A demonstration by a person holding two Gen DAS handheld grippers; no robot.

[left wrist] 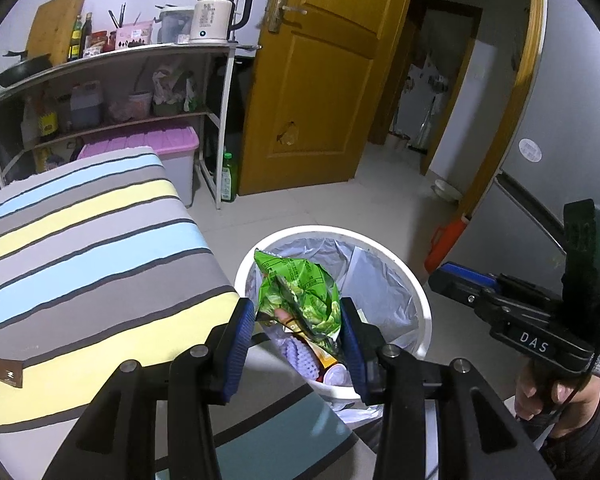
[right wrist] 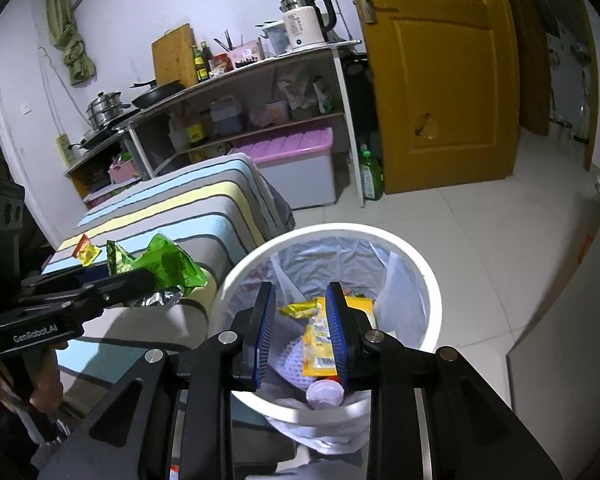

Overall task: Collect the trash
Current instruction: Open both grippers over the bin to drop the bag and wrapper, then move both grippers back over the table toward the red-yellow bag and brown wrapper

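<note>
Trash lies on the striped table (right wrist: 172, 216) at the left: a small yellow packet (right wrist: 86, 251). Beside it, the left gripper (left wrist: 298, 314) is clamped on a green snack bag (left wrist: 300, 292), held at the rim of the white bin (right wrist: 428, 280). The right gripper (right wrist: 300, 332) hangs above the bin with its jaws apart and holding nothing.

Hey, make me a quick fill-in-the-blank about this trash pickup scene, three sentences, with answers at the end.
1. The left tongs are shut on a crumpled ____ snack wrapper.
2. The right tongs hold nothing and hover over the white ____.
3. A small red-and-yellow packet lies on the ____ cloth.

Missing words: green; trash bin; striped
</note>
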